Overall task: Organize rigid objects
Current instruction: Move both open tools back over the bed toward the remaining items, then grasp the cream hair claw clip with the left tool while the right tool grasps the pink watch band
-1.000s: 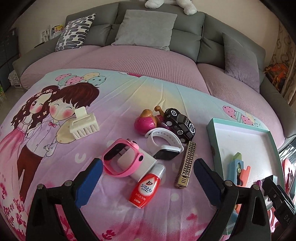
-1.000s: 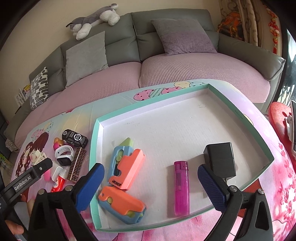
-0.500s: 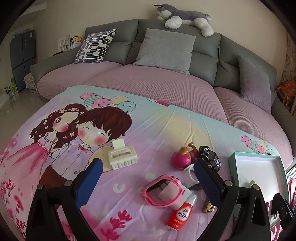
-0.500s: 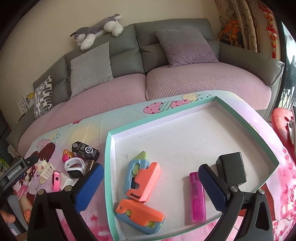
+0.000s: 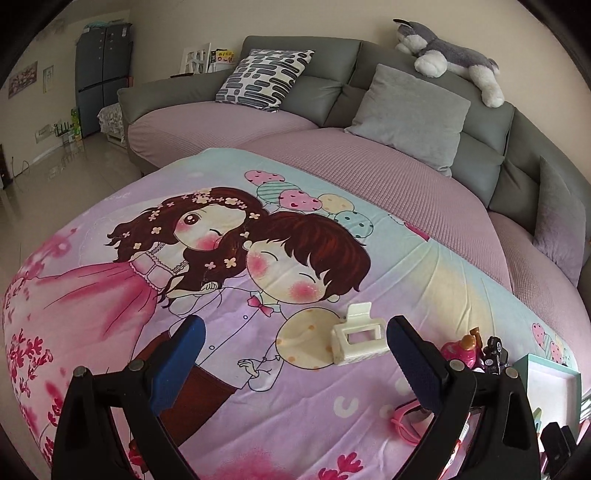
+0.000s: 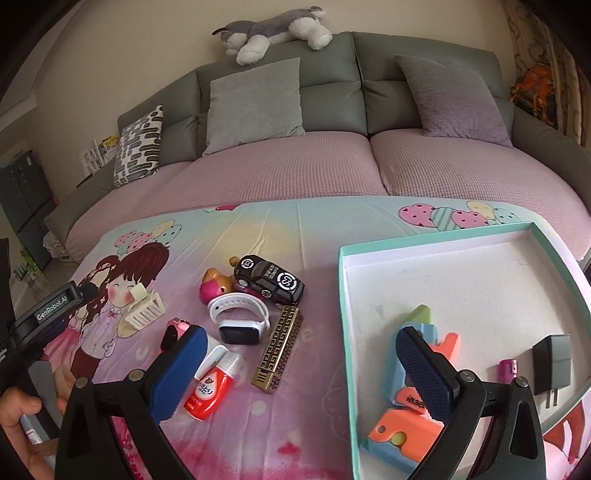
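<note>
My left gripper [image 5: 291, 354] is open and empty, low over the cartoon cloth, with a cream hair claw [image 5: 357, 339] just inside its right finger. My right gripper [image 6: 299, 369] is open and empty above the gap between the loose items and the teal tray [image 6: 345, 295]. Loose on the cloth lie a red LION bottle [image 6: 211, 387], a gold patterned lighter [image 6: 279, 350], a white smartwatch [image 6: 240, 319], a black toy car [image 6: 271, 280], a pink duck toy [image 6: 213, 288] and a pink watch [image 6: 173, 332]. The tray holds orange-blue toy pieces [image 6: 408, 432], a purple lighter [image 6: 508, 369] and a black charger [image 6: 552, 360].
A grey sofa with pink seat covers [image 6: 295, 166], cushions and a plush husky [image 6: 273, 27] runs behind the table. The left gripper's body and the person's hand [image 6: 22, 413] sit at the left edge of the right wrist view. The floor drops off at the far left [image 5: 44, 177].
My left gripper has swung left and back, from above the bottle and watches to the hair claw. My right gripper has shifted left, from over the tray to its left rim.
</note>
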Tool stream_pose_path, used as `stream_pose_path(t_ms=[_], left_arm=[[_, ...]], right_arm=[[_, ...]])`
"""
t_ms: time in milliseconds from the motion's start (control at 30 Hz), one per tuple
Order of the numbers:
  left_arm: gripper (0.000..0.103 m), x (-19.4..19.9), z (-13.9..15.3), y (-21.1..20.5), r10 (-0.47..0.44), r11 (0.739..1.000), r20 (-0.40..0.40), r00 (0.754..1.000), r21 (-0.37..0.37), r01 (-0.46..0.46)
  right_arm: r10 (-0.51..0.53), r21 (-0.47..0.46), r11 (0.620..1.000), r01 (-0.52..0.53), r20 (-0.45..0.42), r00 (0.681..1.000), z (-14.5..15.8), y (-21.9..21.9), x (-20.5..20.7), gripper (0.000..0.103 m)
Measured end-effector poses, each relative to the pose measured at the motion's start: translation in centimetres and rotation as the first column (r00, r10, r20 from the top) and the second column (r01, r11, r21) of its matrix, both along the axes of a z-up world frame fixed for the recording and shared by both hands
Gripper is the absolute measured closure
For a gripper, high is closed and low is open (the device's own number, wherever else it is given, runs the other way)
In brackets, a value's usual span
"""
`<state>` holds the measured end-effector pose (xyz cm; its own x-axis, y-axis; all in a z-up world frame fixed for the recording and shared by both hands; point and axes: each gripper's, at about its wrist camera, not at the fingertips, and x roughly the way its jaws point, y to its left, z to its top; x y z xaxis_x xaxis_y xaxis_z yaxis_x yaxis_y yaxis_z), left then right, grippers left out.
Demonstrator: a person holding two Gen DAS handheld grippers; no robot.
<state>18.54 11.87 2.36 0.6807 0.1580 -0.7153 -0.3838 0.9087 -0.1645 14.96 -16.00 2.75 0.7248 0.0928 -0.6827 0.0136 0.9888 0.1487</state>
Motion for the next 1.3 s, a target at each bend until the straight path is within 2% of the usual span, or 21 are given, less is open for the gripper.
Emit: stream_pose_path(t_ms=[200, 433, 567, 733, 967, 1133, 1200, 1300], left_arm=[[0.004, 1.3, -1.7, 2.0, 0.024, 0.998, -0.090, 0.996, -0.058, -0.029], [0.004, 2.3, -3.3, 4.5, 0.093, 0.994, -0.162, 0.982, -0.049, -0.102], [0.004, 2.7, -4.6, 5.1, 0.104, 0.992, -0.198, 0.975, -0.051, -0.116], [0.004, 2.9, -6.0, 5.0, 0.061, 0.994, -0.230, 0.971, -0.077, -0.080], [0.004, 2.5, -5.7, 4.9, 0.024, 0.991, -0.206, 0.978, -0.123, -0.050], [0.004, 2.7, -5.4, 4.1, -0.013, 0.990, -0.178, 0.984, -0.141, -0.012], [0.004, 2.9, -5.3, 3.4, -0.042, 0.990, -0.163, 0.986, -0.142, 0.019], [0.004, 3.3, -5.0, 2.4, -0.081, 0.988, -0.141, 0.987, -0.141, 0.061]], right_arm=[[0.119, -0.041, 0.992, -0.120, -0.033, 0.992, -1.2, 5.3, 2.0, 0.000], [0.216, -0.135, 0.965, -0.227, -0.090, 0.972, -3.4, 10.6, 3.2, 0.000], [0.240, -0.184, 0.948, -0.260, -0.128, 0.962, -4.6, 12.1, 3.5, 0.000], [0.219, -0.263, 0.930, -0.255, -0.157, 0.963, -5.6, 12.8, 3.7, 0.000], [0.204, -0.317, 0.915, -0.248, -0.167, 0.965, -6.6, 13.1, 3.8, 0.001], [0.211, -0.320, 0.915, -0.248, -0.146, 0.967, -6.5, 13.0, 3.6, 0.009], [0.213, -0.322, 0.914, -0.247, -0.137, 0.967, -6.3, 13.1, 3.5, 0.018], [0.219, -0.309, 0.918, -0.249, -0.128, 0.967, -6.1, 13.1, 3.5, 0.020]])
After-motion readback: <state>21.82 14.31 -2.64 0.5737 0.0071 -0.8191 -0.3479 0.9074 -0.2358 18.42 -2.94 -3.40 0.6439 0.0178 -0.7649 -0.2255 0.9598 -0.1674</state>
